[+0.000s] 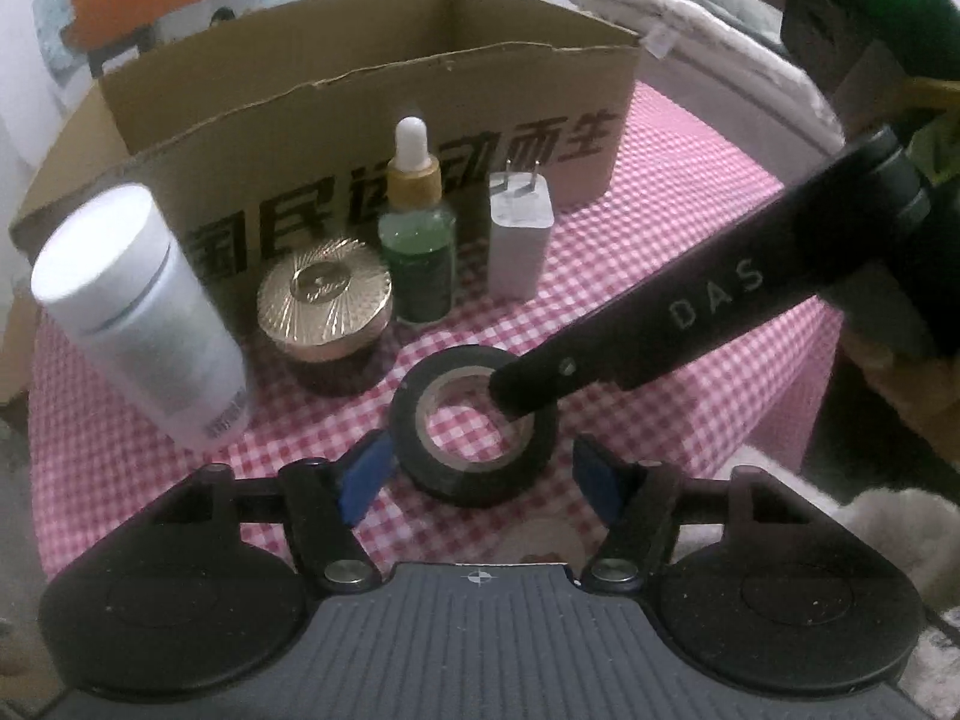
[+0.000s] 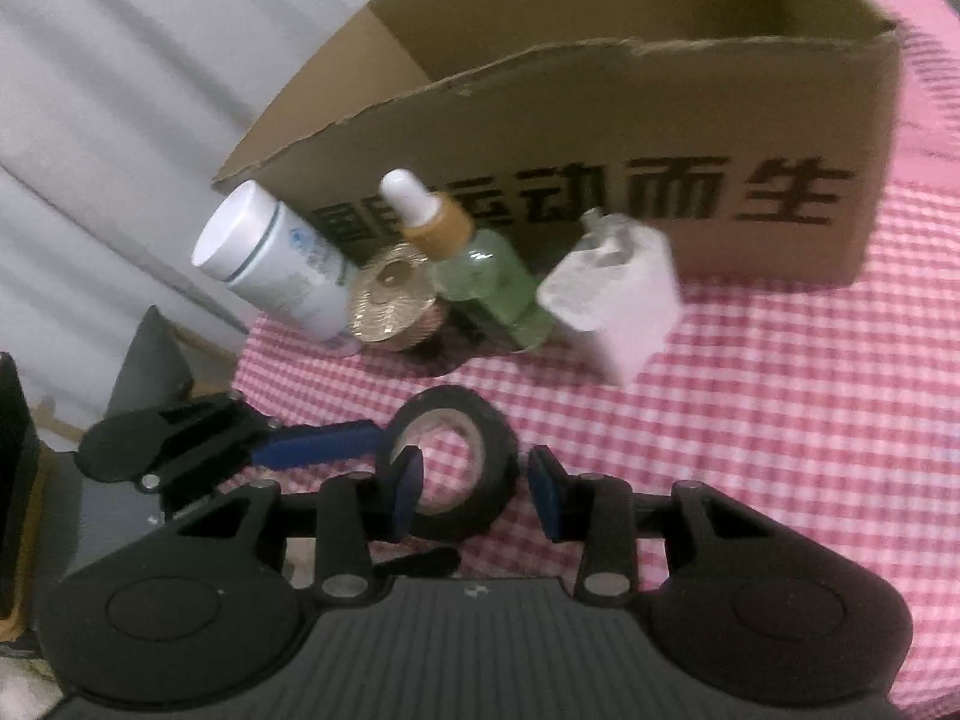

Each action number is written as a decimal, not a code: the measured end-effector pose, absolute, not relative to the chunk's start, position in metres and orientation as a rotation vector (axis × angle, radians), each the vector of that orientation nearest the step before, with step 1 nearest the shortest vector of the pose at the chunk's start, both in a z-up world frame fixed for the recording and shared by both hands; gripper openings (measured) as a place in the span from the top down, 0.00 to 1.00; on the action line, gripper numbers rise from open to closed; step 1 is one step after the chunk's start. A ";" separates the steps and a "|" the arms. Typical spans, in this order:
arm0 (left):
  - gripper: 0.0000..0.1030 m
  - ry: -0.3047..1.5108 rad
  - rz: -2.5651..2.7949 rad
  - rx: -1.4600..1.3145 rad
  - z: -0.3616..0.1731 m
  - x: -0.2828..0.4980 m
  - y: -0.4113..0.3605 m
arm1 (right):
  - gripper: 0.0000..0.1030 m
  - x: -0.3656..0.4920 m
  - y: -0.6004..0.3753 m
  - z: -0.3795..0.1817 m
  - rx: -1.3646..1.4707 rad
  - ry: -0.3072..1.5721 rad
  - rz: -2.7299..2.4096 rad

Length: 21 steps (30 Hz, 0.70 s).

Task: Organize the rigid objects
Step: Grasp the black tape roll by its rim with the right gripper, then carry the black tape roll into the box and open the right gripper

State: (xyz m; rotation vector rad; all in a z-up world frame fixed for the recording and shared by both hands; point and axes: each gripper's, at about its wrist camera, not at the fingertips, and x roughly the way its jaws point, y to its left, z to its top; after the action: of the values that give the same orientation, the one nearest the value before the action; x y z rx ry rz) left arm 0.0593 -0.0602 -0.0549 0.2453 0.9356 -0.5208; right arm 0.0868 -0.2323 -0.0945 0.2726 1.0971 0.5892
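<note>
A pink-and-white checked cloth (image 1: 690, 276) covers the table; on it, toward twelve o'clock in both views, an open cardboard box (image 1: 372, 120) stands with dark printed characters on its near wall. In front of that wall runs a row of smaller things, largest first: a white cylindrical bottle (image 1: 138, 312) at nine o'clock of the row; a white plug adapter (image 1: 519, 234) with its prongs up at three o'clock; a green dropper bottle (image 1: 420, 252) with a white bulb; a gold ribbed jar lid (image 1: 327, 300). Nearest the cameras lies a roll of black tape (image 1: 474, 432), flat on the cloth and apart from the row.

The left wrist view alone shows folded pale bedding (image 1: 720, 48) at one o'clock behind the box; the right wrist view alone shows the inside of the box and a pale curtain (image 2: 108, 120) at ten o'clock.

The left gripper (image 1: 480, 480) points steeply down at the roll, its blue pads apart on either side of the tape; whether the left pad touches the rim I cannot tell. The right gripper (image 2: 474, 480) reaches in from three o'clock, also tilted down; one finger (image 1: 528, 384) dips into the roll's hole, the other stands outside the wall, apart from it.
</note>
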 end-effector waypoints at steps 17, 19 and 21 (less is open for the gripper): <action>0.32 0.938 -0.509 0.298 -0.069 0.070 -0.076 | 0.60 0.097 -0.200 -0.096 0.109 1.041 0.609; 0.34 0.936 -0.517 0.296 -0.069 0.072 -0.078 | 0.61 0.095 -0.197 -0.096 0.089 1.034 0.611; 0.35 0.931 -0.517 0.298 -0.068 0.071 -0.077 | 0.64 0.095 -0.191 -0.096 0.061 1.027 0.610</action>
State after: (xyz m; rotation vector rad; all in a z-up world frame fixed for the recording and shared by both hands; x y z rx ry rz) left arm 0.0715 -0.0774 -0.0682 0.2978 0.9310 -0.5168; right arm 0.0950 -0.1914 -0.0960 0.0610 1.0265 0.6097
